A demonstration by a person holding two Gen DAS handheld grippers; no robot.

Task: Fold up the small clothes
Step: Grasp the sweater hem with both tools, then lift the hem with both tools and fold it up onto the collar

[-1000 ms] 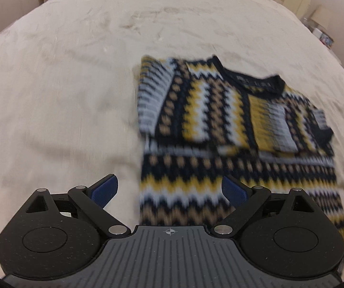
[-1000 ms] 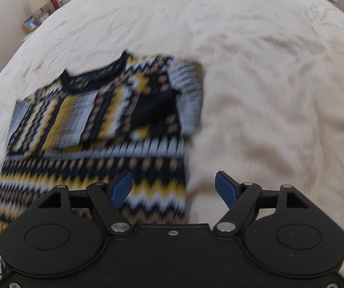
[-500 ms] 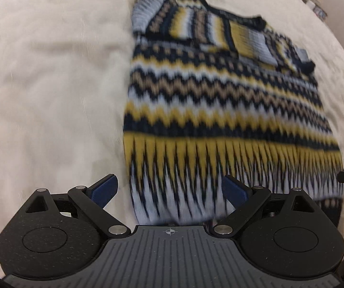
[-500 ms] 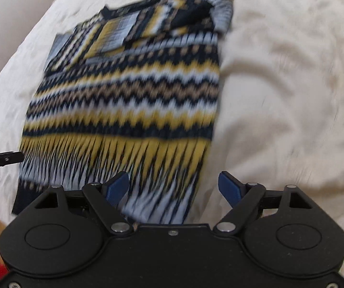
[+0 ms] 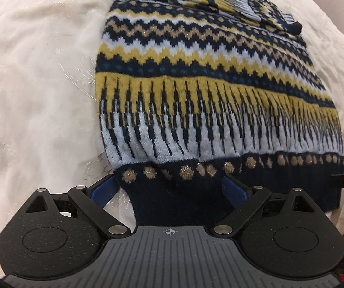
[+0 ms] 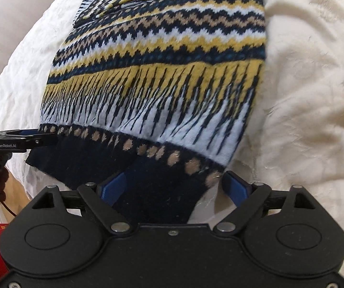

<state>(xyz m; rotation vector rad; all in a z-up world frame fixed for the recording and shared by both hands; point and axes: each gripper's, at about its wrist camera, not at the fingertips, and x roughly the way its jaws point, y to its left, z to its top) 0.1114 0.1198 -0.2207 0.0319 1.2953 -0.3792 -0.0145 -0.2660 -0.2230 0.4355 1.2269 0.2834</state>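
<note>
Behind each gripper body the sweater [image 5: 210, 91] hem vanishes, lying on the bed [image 5: 35, 76]. Left gripper [image 5: 170, 189] and right gripper [image 6: 172, 187] jaws gape astride hem corners; bare bedding flanks both sides.

Navy, mustard, pale-blue and tan zigzag sweater [image 5: 210, 76], tan-dotted navy hem between blue-padded fingers [image 5: 104, 189], on a cream bedspread [image 5: 35, 76] beyond them.

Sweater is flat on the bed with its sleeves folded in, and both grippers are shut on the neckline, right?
Not quite. The sweater lies on the bed, sleeves folded in, but both wrist views show the left gripper and right gripper open at the dark hem, not the neckline.
</note>
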